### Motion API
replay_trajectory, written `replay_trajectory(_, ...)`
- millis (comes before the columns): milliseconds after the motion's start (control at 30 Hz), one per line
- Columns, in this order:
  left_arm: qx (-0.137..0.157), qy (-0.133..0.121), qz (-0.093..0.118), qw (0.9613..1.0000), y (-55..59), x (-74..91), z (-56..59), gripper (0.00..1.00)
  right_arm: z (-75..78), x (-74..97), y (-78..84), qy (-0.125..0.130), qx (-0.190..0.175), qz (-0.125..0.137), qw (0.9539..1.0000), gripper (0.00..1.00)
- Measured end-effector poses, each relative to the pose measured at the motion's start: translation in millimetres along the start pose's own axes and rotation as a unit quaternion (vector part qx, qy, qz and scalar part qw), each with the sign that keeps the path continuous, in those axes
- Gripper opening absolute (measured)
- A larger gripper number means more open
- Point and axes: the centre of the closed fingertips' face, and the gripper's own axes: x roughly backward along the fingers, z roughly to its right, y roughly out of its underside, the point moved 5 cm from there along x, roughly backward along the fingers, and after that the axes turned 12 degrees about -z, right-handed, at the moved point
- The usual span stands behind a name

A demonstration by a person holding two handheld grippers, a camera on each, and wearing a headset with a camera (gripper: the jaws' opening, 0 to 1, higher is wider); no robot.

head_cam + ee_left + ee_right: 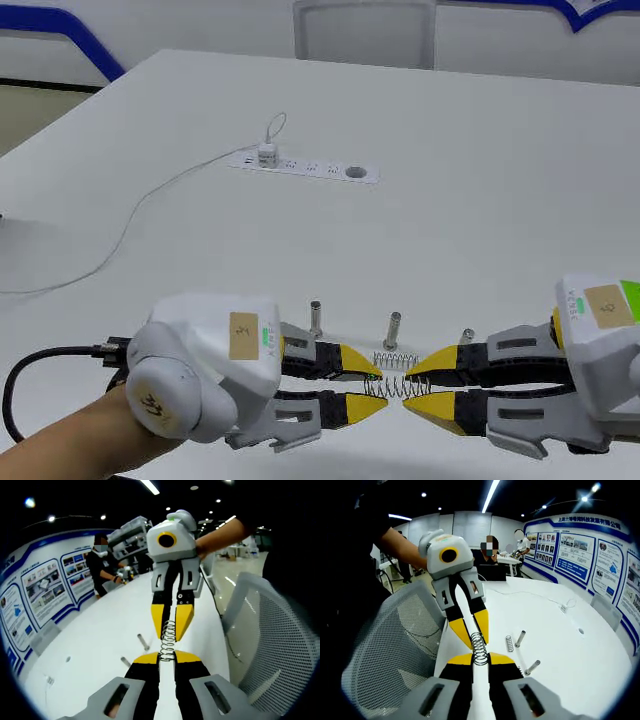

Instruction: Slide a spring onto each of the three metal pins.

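- White tabletop (480,180) takes up most of the head view. It carries a power strip (305,167) with a plugged-in cable (120,235), and a chair (365,30) is pushed in at the far edge. Blue-framed display boards (580,545) can be seen on the wall behind.
- Three metal pins are set in a row near the front edge: the left pin (316,318) and the middle pin (392,326) stand upright, while the right pin (466,336) appears to lean. No spring is seen on any of them.
- A loose spring (397,358) lies flat on the table, just in front of the middle pin.
- A held spring (393,385) is gripped at both ends. The left gripper (378,386) is clamped on its left end and the right gripper (410,384) on its right end, with the tips facing each other.
- The long axis of the held spring runs side to side, roughly level with the table and along the row of pins. It hangs on the person's side of the row, just in front of the middle pin and the loose spring.
- Because the upright pins point up, the held spring is judged to need one end released and its axis turned upright before it can be lowered over a pin.
- The middle pin is the nearest target. The right pin lies just beside the right gripper's upper jaw, and the left pin sits behind the left gripper's jaws.
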Motion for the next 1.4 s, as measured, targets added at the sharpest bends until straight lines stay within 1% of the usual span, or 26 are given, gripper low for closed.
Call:
replay_trajectory(200,0.001,-0.001,-0.002,1.0,1.7,-1.3,1.8,0.09,-2.4,1.3,-4.7,-0.001,0.009,0.009,0.9999,0.11)
replay_trajectory(567,0.014,-0.001,0.001,0.9999,2.9,-2.2,5.4,0.09,-6.6,2.2,-11.3,-0.009,-0.001,0.031,0.9995,0.11)
replay_trajectory(667,0.017,-0.001,0.002,0.9999,3.4,-2.4,6.0,0.09,-8.0,2.2,-15.1,-0.013,-0.006,0.043,0.999,0.11)
replay_trajectory(700,0.018,0.0,0.003,0.9998,3.4,-2.8,6.5,0.09,-8.9,2.8,-19.6,-0.019,-0.02,0.059,0.9979,0.11)
replay_trajectory(733,0.021,0.001,0.005,0.9998,2.9,-3.2,7.2,0.09,-9.8,3.0,-21.9,-0.025,-0.028,0.066,0.9971,0.11)
replay_trajectory(767,0.02,0.002,0.005,0.9998,2.2,-4.4,8.0,0.09,-8.7,2.8,-22.2,-0.024,-0.023,0.062,0.9975,0.11)
replay_trajectory(800,0.014,0.001,0.0,0.9999,2.4,-5.8,8.4,0.09,-8.3,1.9,-22.6,-0.023,-0.021,0.06,0.9977,0.11)
replay_trajectory(833,0.013,0.0,-0.003,0.9999,2.9,-7.0,7.7,0.09,-7.8,0.2,-22.6,-0.022,-0.021,0.053,0.9981,0.11)
replay_trajectory(867,0.016,0.0,-0.002,0.9999,3.1,-7.1,7.1,0.09,-7.7,0.2,-22.8,-0.021,-0.022,0.054,0.9981,0.11)
replay_trajectory(967,0.03,0.0,0.008,0.9995,1.3,-7.0,6.7,0.09,-6.8,1.5,-26.3,-0.02,-0.03,0.065,0.9972,0.11)
replay_trajectory(1033,0.03,-0.001,0.012,0.9995,-0.3,-6.9,7.4,0.09,-6.4,2.1,-28.5,-0.025,-0.04,0.073,0.9962,0.11)
replay_trajectory(1133,0.032,-0.003,0.013,0.9994,0.0,-7.3,7.9,0.09,-6.6,1.5,-28.3,-0.025,-0.039,0.069,0.9965,0.11)
replay_trajectory(1233,0.041,-0.005,0.017,0.999,1.2,-7.3,8.0,0.1,-6.6,0.9,-28.4,-0.024,-0.042,0.067,0.9966,0.11)
replay_trajectory(1300,0.055,0.0,0.022,0.9982,2.2,-7.3,8.8,0.1,-7.1,0.5,-28.7,-0.025,-0.045,0.067,0.9965,0.11)
replay_trajectory(1400,0.06,-0.007,0.023,0.9979,2.6,-6.7,7.4,0.11,-6.2,0.0,-28.9,-0.02,-0.048,0.066,0.9965,0.11)
